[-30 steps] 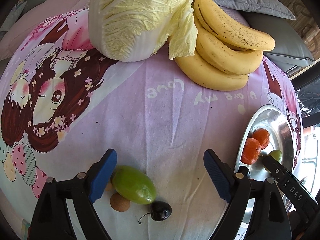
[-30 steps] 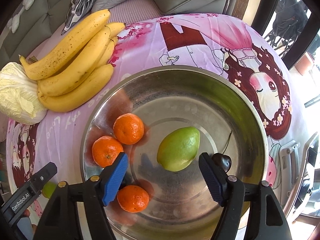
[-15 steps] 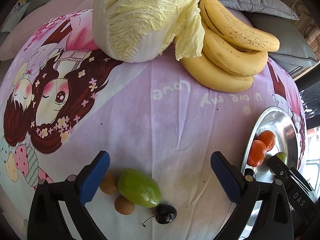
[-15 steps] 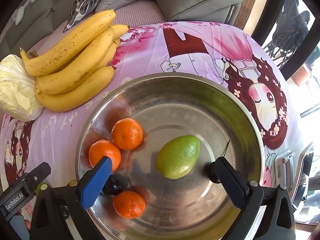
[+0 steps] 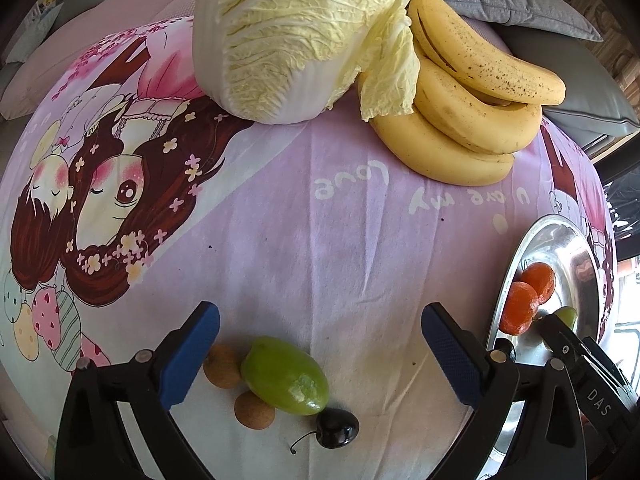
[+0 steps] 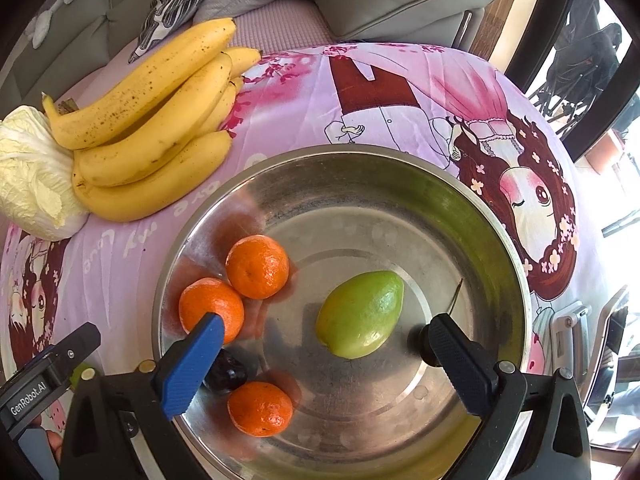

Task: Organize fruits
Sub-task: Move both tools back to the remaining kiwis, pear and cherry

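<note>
Mid-sort: steel bowl [image 6: 496, 240] filling up, a few stragglers left on the counter [image 5: 320, 240].

Green fruit [image 5: 285, 376], cherry [image 5: 337, 427] and two brown ones lie under the left tongs [image 5: 320, 350], wide open and empty. Right tongs [image 6: 320, 354] have just opened wide over the bowl's oranges (nothing gripped). I'd guess left drops and pinches next.

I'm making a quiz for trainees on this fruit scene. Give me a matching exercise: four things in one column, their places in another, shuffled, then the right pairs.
Things:
1. three small orange tangerines
2. two small round brown longans
3. bunch of yellow bananas
4. pale yellow napa cabbage

Places:
A. on the cloth, touching the bananas
B. inside the round steel bowl
C. on the cloth beside the bowl
D. on the cloth, against a green oval fruit

Pairs: 1-B, 2-D, 3-C, 4-A
</note>
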`<state>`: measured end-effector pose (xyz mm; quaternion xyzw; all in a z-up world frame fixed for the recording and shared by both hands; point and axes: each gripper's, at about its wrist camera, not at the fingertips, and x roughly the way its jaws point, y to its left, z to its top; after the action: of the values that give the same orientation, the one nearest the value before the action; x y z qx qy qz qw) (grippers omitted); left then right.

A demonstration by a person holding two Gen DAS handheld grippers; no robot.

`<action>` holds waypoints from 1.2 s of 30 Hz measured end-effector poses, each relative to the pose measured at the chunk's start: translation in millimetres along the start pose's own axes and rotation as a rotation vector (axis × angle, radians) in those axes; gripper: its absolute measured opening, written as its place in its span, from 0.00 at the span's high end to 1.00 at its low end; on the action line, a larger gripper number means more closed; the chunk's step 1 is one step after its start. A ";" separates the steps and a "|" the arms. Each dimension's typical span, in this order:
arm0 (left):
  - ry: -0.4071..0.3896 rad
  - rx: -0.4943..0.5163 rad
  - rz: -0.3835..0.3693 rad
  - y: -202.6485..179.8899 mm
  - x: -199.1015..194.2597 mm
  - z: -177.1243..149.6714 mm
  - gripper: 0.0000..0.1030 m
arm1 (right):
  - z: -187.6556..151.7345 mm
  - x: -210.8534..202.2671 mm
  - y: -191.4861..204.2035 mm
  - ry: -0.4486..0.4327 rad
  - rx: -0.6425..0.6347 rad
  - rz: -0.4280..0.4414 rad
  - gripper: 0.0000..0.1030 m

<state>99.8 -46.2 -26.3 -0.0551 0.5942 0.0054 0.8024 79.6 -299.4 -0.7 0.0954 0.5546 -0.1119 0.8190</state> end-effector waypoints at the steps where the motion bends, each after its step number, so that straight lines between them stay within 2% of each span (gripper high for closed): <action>1: 0.000 0.000 0.000 0.5 0.5 0.1 0.02 | 0.1 -0.1 -0.2 -0.001 0.000 0.002 0.00; 11: -0.008 -0.001 -0.008 -2.6 -4.2 -1.8 0.02 | -0.2 -3.4 1.3 -0.011 -0.005 0.015 0.00; 20: -0.030 -0.027 -0.055 5.4 -22.0 -9.8 0.02 | -3.7 -11.9 11.5 -0.037 -0.040 0.049 0.00; 24: -0.042 -0.042 -0.073 17.5 -28.5 -16.0 0.02 | -8.5 -15.9 19.9 -0.045 -0.061 0.060 0.00; 32: -0.075 -0.094 -0.058 54.7 -43.1 -31.7 0.02 | -29.7 -24.5 43.1 -0.042 -0.126 0.112 0.00; 36: -0.092 -0.132 -0.027 77.3 -50.2 -42.4 0.02 | -43.8 -26.6 55.6 -0.034 -0.169 0.135 0.00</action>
<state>38.9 29.5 3.0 -0.1156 0.5543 0.0365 0.8235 47.3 -231.9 9.8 0.0612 0.5405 -0.0111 0.8390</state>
